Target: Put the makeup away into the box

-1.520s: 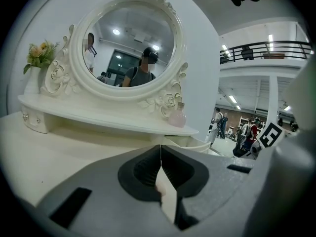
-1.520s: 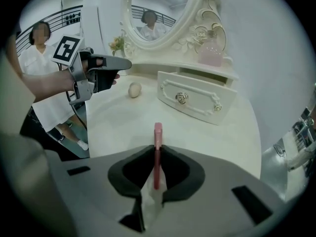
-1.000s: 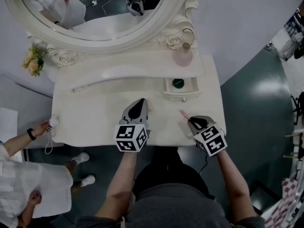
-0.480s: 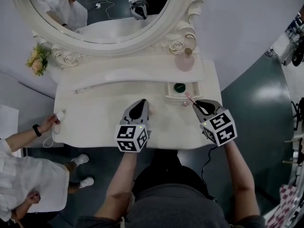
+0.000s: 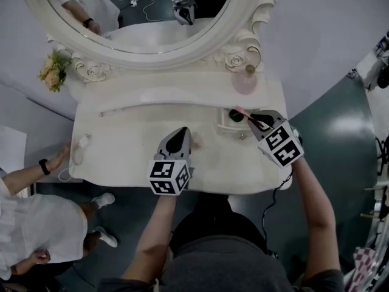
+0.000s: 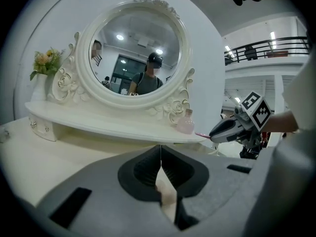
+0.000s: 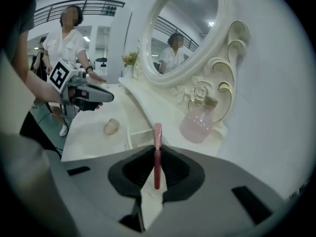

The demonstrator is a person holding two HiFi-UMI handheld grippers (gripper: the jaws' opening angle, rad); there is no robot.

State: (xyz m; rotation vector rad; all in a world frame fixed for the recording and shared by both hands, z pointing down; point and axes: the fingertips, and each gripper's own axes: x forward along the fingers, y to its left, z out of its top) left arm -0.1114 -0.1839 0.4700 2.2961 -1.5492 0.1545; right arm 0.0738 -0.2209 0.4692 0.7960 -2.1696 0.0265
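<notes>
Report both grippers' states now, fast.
Left gripper: shut, holding nothing.
Right gripper: shut on the pink stick.

Oval mirror [image 5: 134, 14], yellow flowers [image 5: 55, 70] beside its frame — bystander [image 5: 30, 224] in white nearby.

Even, diffuse light is supplied from overhead; ceiling lamps [image 6: 272, 35] are seen as bright strips and are repeated as spots in the mirror [image 6: 134, 51]. The white desk [image 5: 121, 145] is rendered near overexposure, with soft shadows only. Both gripper views are bowed by wide-angle distortion and ringed by dark vignetting. The left gripper [image 6: 160, 152] is rendered slightly soft in the foreground.
</notes>
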